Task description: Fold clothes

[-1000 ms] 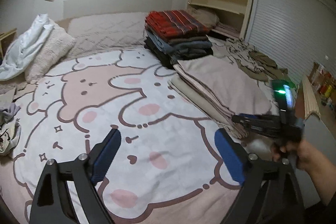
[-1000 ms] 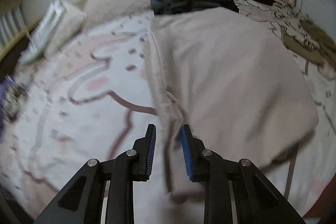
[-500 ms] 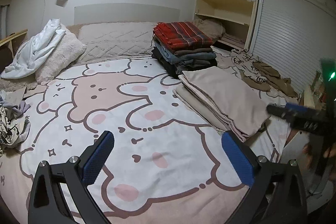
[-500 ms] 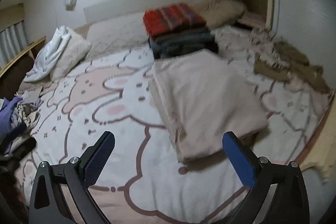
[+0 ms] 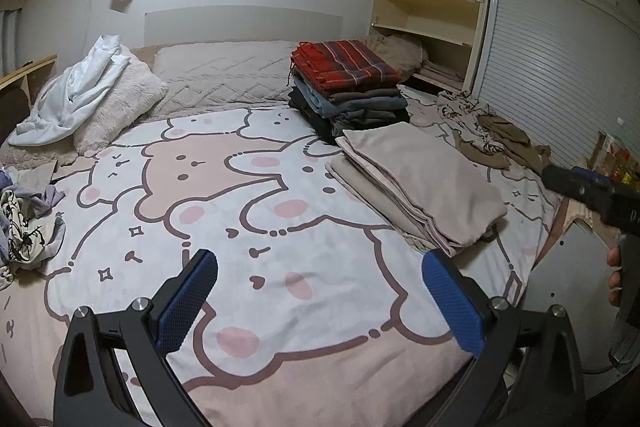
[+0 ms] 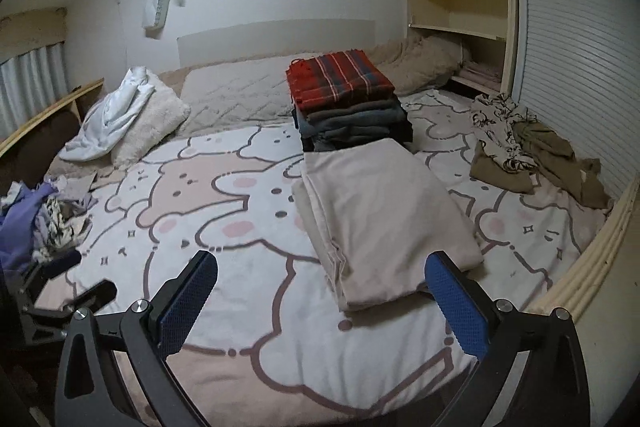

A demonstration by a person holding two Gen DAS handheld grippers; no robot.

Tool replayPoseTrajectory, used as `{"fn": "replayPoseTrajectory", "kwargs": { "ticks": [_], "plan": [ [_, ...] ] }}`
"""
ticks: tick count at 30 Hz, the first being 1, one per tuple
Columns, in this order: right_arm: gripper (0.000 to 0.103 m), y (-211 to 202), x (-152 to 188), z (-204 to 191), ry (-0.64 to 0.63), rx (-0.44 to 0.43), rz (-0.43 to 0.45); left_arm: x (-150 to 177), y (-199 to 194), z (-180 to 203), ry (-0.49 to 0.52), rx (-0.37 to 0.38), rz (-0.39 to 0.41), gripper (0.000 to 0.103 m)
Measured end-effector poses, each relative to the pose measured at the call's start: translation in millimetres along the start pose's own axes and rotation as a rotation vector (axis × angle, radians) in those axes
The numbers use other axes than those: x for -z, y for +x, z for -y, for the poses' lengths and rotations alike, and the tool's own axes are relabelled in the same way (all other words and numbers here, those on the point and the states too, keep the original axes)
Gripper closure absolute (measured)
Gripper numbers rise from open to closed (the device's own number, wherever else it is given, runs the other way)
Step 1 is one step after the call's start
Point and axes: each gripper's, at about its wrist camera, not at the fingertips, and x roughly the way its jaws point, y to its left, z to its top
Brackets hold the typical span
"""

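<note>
Jaws of both grippers wide apart above folded beige cloth (image 6: 384,211).

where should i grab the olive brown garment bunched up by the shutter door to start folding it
Take the olive brown garment by its near flat edge, the part lying spread on the bedspread below the black-and-white patterned cloth. Probably come in with the right gripper, which is on that side, jaws open. The patterned cloth drapes over its far part, so a pinch there would likely drag both.
</note>
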Motion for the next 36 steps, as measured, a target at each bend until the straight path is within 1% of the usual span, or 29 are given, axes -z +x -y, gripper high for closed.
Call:
{"fn": "replayPoseTrajectory", "kwargs": {
  "ticks": [4, 7, 9, 12, 17, 36],
  "plan": [
    [0.000, -5.0, 11.0, -2.5, -0.024, 0.027, -0.001, 1.8, -6.5, 2.0, 0.007, -0.007, 0.003, 0.000],
    [0.000, -7.8, 17.1, -5.0, -0.014, 0.023, -0.002, 3.1, -8.8, 2.1, -0.002, -0.007, 0.001, 0.000],
    [0.000, -6.3, 20.7, -9.4, -0.032, 0.022, -0.003, 4.3, -10.0, 2.6, -0.004, -0.017, 0.004, 0.000],
    [0.000, -6.4, 23.5, -12.7, -0.053, 0.052, 0.010, 5.3, -11.9, 1.9, -0.007, -0.028, 0.007, 0.000],
    [0.000, -4.9, 24.9, -12.4, -0.029, 0.008, 0.003, 6.3, -15.9, -0.5, -0.013, -0.039, 0.008, 0.000],
    [0.000, -5.3, 25.2, -12.3, -0.073, 0.028, 0.002, 7.1, -18.2, -4.5, -0.035, -0.055, 0.008, 0.000]
  ]
}}
